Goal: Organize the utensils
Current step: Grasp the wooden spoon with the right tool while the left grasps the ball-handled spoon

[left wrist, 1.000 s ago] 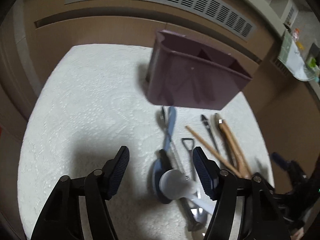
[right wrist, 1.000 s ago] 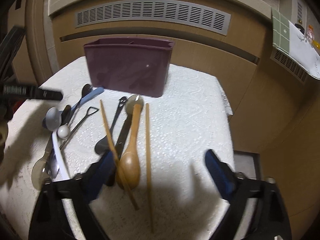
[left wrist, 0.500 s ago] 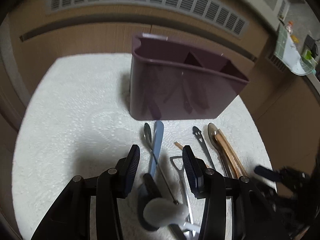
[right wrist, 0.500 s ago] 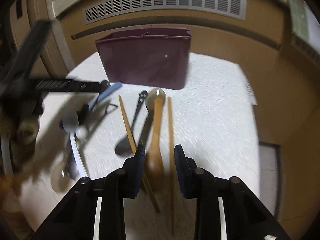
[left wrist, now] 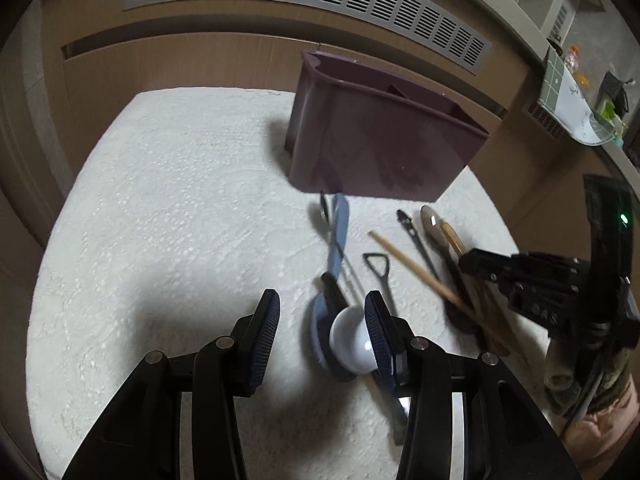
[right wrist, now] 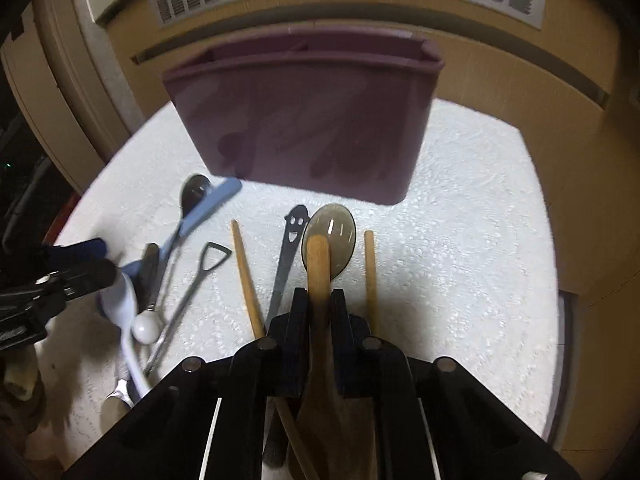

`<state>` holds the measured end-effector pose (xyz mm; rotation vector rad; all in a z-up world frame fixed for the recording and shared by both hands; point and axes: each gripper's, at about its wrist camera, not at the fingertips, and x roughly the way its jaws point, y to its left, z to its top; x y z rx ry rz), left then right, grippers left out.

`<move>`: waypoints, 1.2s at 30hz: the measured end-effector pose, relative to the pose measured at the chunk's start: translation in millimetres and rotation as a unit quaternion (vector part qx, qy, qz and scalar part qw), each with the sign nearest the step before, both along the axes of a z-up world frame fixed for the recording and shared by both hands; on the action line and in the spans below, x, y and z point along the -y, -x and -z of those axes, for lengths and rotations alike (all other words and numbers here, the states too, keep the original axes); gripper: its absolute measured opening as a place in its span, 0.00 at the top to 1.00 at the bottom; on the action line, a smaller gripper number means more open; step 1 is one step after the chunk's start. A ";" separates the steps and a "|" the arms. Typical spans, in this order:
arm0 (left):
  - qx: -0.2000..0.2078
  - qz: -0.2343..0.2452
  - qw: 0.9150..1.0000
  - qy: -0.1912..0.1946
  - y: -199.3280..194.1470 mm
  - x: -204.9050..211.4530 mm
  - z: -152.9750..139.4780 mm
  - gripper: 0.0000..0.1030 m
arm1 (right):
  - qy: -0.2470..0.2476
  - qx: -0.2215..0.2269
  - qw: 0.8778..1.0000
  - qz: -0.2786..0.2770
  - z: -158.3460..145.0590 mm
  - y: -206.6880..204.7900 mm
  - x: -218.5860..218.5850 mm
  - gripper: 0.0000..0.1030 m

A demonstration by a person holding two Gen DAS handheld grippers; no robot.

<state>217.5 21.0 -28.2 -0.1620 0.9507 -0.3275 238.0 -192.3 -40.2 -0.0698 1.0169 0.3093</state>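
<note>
Right now the wooden spoon (right wrist: 319,264) lies on the white textured cloth (right wrist: 460,280) w/ its handle end resting on a slotted spoon's bowl (right wrist: 338,232), just in front of the purple utensil caddy (right wrist: 304,120). Right claw (right wrist: 319,300) is pinching the wooden spoon's handle, pads pressed to both sides. A chopstick (right wrist: 370,272) lies just right of it, another chopstick (right wrist: 246,276) to the left, and a black smiley-face utensil (right wrist: 290,248) between that one and the spoon.

Further left sits a jumbled pile: blue-handled utensil (left wrist: 340,228), metal shovel-handled utensil (left wrist: 378,268), white ladle-type spoon (left wrist: 348,338). Left claw (left wrist: 322,330) is spread, nothing between the pads; its right finger (left wrist: 378,336) is at the white spoon's bowl, contact unclear. Caddy stands upright on the desk near the far edge, dividers visible inside. Behind it, a wood-panel wall w/ a vent grille (left wrist: 304,8).
</note>
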 end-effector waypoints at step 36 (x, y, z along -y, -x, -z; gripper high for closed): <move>-0.020 0.103 0.994 -0.009 35.4 38.4 2.7 0.58 | -0.020 0.016 0.999 0.026 -5.5 48.2 26.5 0.90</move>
